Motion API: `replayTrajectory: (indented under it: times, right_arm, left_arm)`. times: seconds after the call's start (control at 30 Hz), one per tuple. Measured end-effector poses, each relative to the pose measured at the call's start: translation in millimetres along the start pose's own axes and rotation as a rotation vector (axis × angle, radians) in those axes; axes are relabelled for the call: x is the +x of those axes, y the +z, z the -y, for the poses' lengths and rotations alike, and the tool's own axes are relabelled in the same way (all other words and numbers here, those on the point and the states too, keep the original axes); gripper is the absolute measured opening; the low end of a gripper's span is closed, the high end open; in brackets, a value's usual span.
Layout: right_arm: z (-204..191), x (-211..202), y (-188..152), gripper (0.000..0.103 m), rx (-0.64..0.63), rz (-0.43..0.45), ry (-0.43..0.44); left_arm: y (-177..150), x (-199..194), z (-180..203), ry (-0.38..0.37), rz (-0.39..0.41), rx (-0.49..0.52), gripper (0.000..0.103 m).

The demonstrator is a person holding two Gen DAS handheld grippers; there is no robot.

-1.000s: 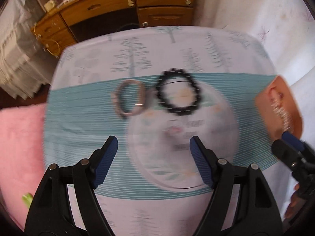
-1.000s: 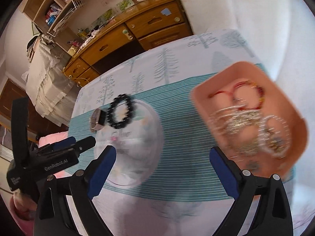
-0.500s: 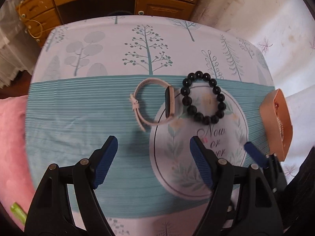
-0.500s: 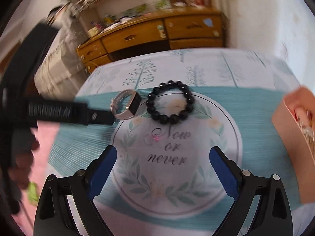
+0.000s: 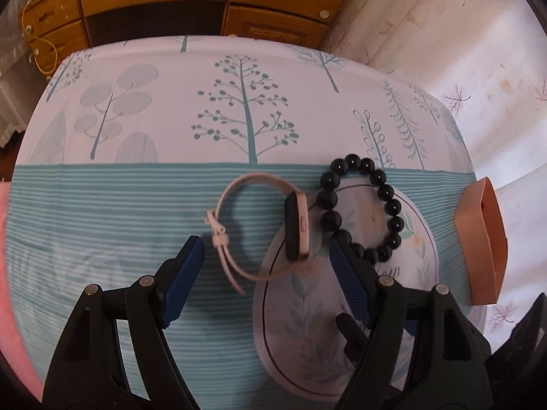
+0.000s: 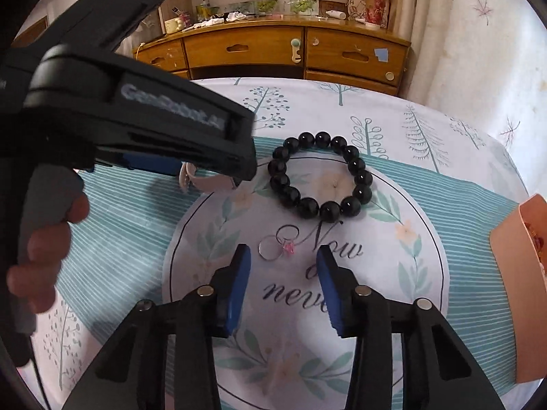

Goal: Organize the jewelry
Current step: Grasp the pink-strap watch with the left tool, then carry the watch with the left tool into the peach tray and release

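A pink-strapped watch (image 5: 263, 229) lies on the tablecloth between the open fingers of my left gripper (image 5: 266, 249), low over it. A black bead bracelet (image 5: 362, 205) lies just to its right, also in the right wrist view (image 6: 319, 174). A small silver ring with a pink stone (image 6: 277, 249) lies on the round print, just ahead of my open right gripper (image 6: 283, 256). The watch (image 6: 208, 181) is mostly hidden behind the left gripper's body (image 6: 136, 119) in the right wrist view. A salmon-pink jewelry tray (image 5: 482, 239) stands at the table's right edge.
The tray (image 6: 516, 283) holds jewelry, barely seen. A wooden dresser (image 6: 290, 54) stands beyond the table's far edge. A white curtain (image 5: 444, 34) hangs at the right. Pink fabric (image 5: 7, 273) lies left of the table.
Both grippers have come down and forward toward the table. The left one now straddles the watch; the right one has narrowed its opening and closed in on the ring.
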State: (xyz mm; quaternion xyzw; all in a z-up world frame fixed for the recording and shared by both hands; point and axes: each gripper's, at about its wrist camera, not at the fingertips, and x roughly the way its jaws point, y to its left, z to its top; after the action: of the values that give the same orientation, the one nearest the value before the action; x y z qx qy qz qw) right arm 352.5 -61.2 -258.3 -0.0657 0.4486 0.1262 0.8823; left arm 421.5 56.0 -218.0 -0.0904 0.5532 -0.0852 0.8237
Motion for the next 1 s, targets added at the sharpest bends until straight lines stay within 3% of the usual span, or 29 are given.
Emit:
replayTrajectory:
  times: [0.13, 0.27, 0.57, 0.83, 1.0]
  right_arm:
    - [-6, 7, 6, 0.029, 0.019, 0.003, -0.008]
    - [-6, 11, 10, 0.021, 0.035, 0.003, -0.014]
    - [3, 10, 13, 0.021, 0.071, -0.005, 0.000]
    - [18, -3, 13, 0.021, 0.104, 0.021, -0.003]
    - [25, -28, 9, 0.021, 0.122, 0.053, -0.008]
  left_arm:
    - [0, 3, 5, 0.024, 0.038, 0.028, 0.072]
    - [1, 5, 8, 0.041, 0.065, 0.035, 0.054]
    - [-3, -2, 5, 0.006, 0.095, 0.056, 0.032]
    - [-6, -26, 16, -0.026, 0.153, 0.080, 0.031]
    - [-6, -47, 29, -0.094, 0.201, 0.085, 0.031]
